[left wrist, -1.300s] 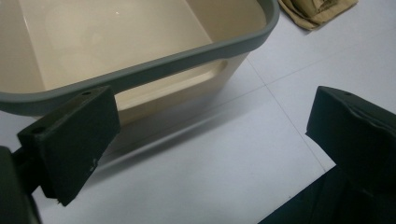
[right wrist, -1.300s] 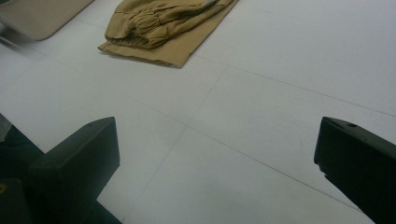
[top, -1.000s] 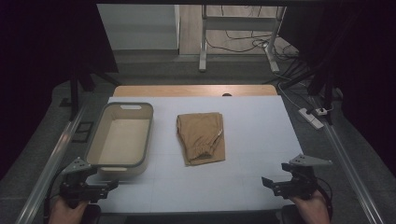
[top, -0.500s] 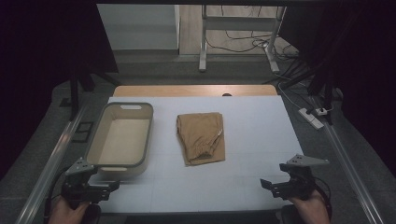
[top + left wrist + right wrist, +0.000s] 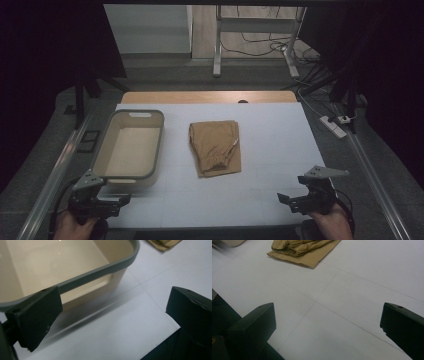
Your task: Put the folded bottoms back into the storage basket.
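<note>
white table (image 5: 280,165), folded tan garment (image 5: 216,147) beside beige bin (image 5: 130,150), both grippers' jaws spread, empty

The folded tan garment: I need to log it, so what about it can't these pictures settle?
- Garment type: folded in the high view, inner layers hidden.
- Right gripper view: top edge cuts off its far part.
- Left gripper view: one corner shows; top edge hides the rest.

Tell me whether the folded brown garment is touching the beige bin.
Apart. The high view shows a strip of bare white table between the folded brown garment and the beige bin.
</note>
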Demonstrator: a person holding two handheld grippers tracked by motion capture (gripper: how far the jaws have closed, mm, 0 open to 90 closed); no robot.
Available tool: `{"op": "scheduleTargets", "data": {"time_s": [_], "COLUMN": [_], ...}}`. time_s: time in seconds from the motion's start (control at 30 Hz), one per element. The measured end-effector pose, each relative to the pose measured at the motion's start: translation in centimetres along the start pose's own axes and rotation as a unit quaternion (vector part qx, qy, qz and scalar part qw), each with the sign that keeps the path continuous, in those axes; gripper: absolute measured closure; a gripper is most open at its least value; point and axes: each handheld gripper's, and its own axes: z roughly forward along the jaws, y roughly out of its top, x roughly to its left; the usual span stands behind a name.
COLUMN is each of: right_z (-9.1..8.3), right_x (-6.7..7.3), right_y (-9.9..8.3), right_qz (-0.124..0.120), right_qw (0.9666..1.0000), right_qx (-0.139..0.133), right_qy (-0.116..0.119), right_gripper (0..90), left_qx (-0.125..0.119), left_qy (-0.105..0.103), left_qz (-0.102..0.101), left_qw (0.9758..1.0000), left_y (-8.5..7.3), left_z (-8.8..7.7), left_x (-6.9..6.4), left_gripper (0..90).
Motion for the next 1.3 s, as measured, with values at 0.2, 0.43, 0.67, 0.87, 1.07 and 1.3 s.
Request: {"op": "scheduleTargets", "data": {"time_s": [0.2,0.43,0.67,0.87,1.07,1.3], "right_z": [0.1,0.1,0.1,0.2,0.2,0.2], "right_x": [0.0,0.0,0.1,0.1,0.1,0.1], "right_y": [0.0,0.0,0.0,0.0,0.1,0.1], "right_qz": [-0.002,-0.003,-0.002,-0.006,-0.005,-0.006], "right_qw": [1.0,1.0,1.0,0.9999,0.9999,0.9999], "right_qx": [0.004,0.005,0.006,0.008,0.01,0.01], "right_qy": [0.001,0.001,0.001,0.0,0.0,0.001], "right_gripper": [0.2,0.2,0.2,0.2,0.2,0.2], "left_qx": [-0.008,-0.014,-0.019,-0.018,-0.019,-0.024], "left_qy": [-0.01,-0.018,-0.031,-0.048,-0.063,-0.078], "left_qz": [0.014,0.025,0.031,0.036,0.037,0.052], "left_qw": [0.9998,0.9994,0.9988,0.9981,0.9971,0.9953], "left_y": [0.3,0.5,0.9,1.1,1.5,1.8], "left_z": [0.0,0.1,0.3,0.7,1.0,1.5], "left_x": [-0.5,-0.6,-0.7,-0.9,-1.1,-1.4], "left_gripper": [0.0,0.0,0.0,0.0,0.0,0.0]}}
